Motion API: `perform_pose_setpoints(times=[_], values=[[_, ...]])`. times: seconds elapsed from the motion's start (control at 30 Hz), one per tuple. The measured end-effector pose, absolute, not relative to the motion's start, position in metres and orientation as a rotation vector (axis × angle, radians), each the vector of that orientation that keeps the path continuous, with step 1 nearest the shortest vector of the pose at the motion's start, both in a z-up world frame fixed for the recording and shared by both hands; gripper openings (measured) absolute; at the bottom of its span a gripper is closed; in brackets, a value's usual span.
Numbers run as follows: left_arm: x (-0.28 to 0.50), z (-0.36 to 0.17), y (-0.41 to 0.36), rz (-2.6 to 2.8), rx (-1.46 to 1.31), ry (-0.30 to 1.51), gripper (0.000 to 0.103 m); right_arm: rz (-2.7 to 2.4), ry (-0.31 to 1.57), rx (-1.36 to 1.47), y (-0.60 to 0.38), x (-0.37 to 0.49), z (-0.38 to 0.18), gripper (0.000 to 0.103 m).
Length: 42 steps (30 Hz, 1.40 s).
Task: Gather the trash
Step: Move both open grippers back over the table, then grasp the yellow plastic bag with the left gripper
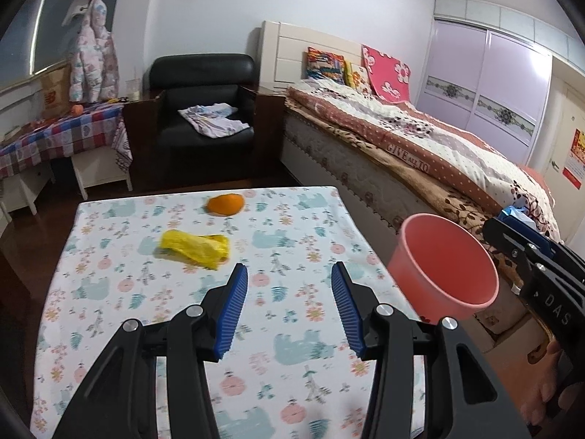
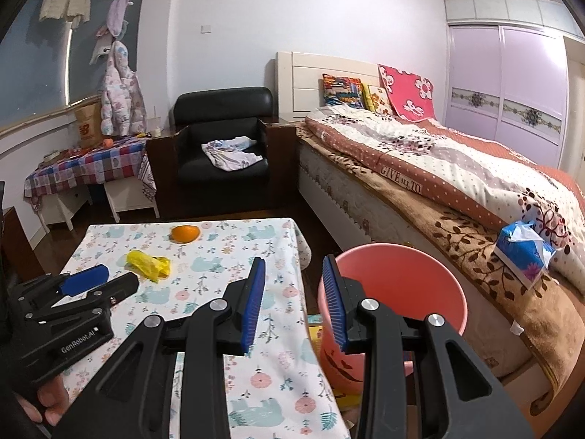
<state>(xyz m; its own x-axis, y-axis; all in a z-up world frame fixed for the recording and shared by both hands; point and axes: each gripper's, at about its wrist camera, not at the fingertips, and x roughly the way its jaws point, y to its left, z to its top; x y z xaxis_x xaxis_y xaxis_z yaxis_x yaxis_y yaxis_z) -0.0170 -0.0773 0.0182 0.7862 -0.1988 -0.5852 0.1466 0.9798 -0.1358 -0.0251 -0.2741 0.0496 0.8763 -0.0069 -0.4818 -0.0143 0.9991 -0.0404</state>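
Yellow bag (image 1: pixel 195 249) lay crumpled on table (image 1: pixel 109 285) near orange (image 1: pixel 225 204); left tool (image 1: pixel 289 307) wide, empty; right tool (image 2: pixel 293 301) gripped pink bin (image 2: pixel 402 285) (by rim).

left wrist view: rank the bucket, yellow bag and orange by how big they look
1. bucket, clearly largest, though it sits nearest the camera
2. yellow bag
3. orange, smallest, but farthest away, so its rank against the bag is unsure
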Motion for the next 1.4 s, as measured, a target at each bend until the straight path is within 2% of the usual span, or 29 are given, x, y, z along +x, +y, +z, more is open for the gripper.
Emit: perform_pose_setpoints(times=[0.1, 0.53, 1.1, 1.4], values=[[-0.023, 0.015, -0.057, -0.154, -0.086, 0.636, 0.05, 0.023, 0.504, -0.051, -0.264, -0.026, 0.05, 0.033], [-0.002, -0.031, 0.049, 0.035, -0.208, 0.74, 0.05, 0.206, 0.614, 0.0, -0.214, 0.014, 0.02, 0.033], [0.093, -0.06, 0.039, 0.044, -0.341, 0.848, 0.053, 0.289, 0.735, 0.02, -0.182, 0.079, -0.025, 0.033], [0.153, -0.084, 0.028, 0.105, -0.514, 0.94, 0.053, 0.283, 0.769, 0.036, -0.187, 0.097, -0.041, 0.033]])
